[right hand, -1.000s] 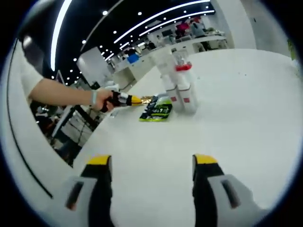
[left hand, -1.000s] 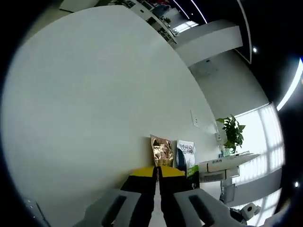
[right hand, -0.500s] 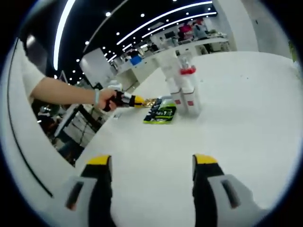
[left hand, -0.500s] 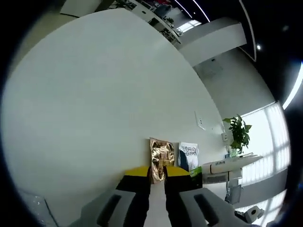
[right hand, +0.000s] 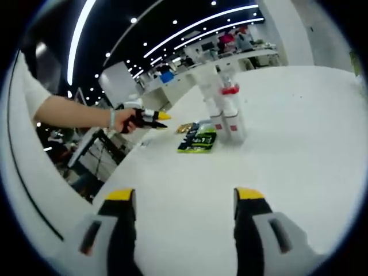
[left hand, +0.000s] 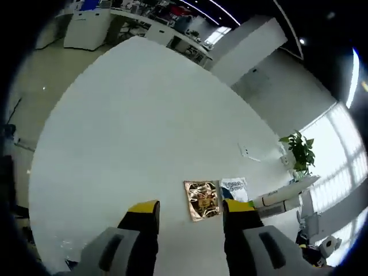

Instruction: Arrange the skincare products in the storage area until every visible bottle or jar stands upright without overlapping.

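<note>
gold sachet (left hand: 202,200), green-label sachet (right hand: 198,140) with unreadable print, flat on table (left hand: 126,132)

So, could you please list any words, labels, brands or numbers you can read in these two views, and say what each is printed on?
No text can be read with confidence.
White and green sachet: dark print at its top, too blurred to read.
Same sachet in the right gripper view: light lettering on dark, too small to read.
Gold sachet: no readable print.
White bottles: red bands, no readable lettering.
</note>
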Tool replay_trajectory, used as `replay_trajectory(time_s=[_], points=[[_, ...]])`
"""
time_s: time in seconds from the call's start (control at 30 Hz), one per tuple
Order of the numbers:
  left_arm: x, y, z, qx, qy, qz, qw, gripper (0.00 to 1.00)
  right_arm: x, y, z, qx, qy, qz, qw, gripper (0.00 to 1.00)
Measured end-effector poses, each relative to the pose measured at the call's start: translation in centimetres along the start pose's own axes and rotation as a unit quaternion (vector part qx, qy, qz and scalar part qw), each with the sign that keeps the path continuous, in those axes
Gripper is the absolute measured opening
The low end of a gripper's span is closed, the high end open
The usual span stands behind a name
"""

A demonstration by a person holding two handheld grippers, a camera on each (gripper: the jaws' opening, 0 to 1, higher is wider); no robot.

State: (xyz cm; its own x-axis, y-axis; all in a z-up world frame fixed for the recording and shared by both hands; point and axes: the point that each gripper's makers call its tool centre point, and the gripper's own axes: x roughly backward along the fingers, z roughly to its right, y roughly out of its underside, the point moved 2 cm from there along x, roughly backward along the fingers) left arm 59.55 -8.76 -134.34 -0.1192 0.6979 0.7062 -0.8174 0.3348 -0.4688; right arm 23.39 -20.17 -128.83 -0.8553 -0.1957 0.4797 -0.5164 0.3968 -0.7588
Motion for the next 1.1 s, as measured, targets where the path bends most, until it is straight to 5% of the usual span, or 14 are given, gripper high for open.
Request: replay_trajectory(time_s=[0.2, 0.47, 0.63, 0.77, 0.8, 1.0, 1.1], points=[[3.5, 0.8, -5.0, -0.050, -0.129, -0.009, 0.9903, 0.63, -0.5, 0.1, -0.1, -0.018, 0.000, -0.001, 0.9998, 0.68], [6.1, 3.0, -9.1, -0.052, -0.233, -0.011, 0.9710, 0.74, -0.6, 0.7, 0.6, -0.035, 0.007, -0.007, 0.9993, 0.66], [6.5, 5.2, -10.4, -0.036, -0.265, -0.029, 0.9632, 0.72, -0.8, 0.9, 0.1, -0.035, 0.000, -0.011, 0.9993, 0.66], [6.4, 6.5, -10.9, -0.074, -0.285, -0.055, 0.9540, 0.69, -1.0, 1.0, 0.2, -0.038, -0.001, -0.013, 0.9992, 0.66], [6.1, 6.0, -10.4, -0.054, -0.272, -0.024, 0.9606, 0.67, -1.0, 0.9, 0.2, -0.039, -0.001, -0.013, 0.9992, 0.66], [6.0, 6.3, -10.0, -0.058, -0.268, -0.025, 0.9614, 0.58, -1.1, 1.2, 0.1, -0.037, -0.004, -0.019, 0.9991, 0.66], [6.0, 6.2, -9.6, -0.069, -0.262, -0.024, 0.9623, 0.41, -1.1, 1.2, 0.2, -0.039, -0.003, -0.017, 0.9991, 0.66]])
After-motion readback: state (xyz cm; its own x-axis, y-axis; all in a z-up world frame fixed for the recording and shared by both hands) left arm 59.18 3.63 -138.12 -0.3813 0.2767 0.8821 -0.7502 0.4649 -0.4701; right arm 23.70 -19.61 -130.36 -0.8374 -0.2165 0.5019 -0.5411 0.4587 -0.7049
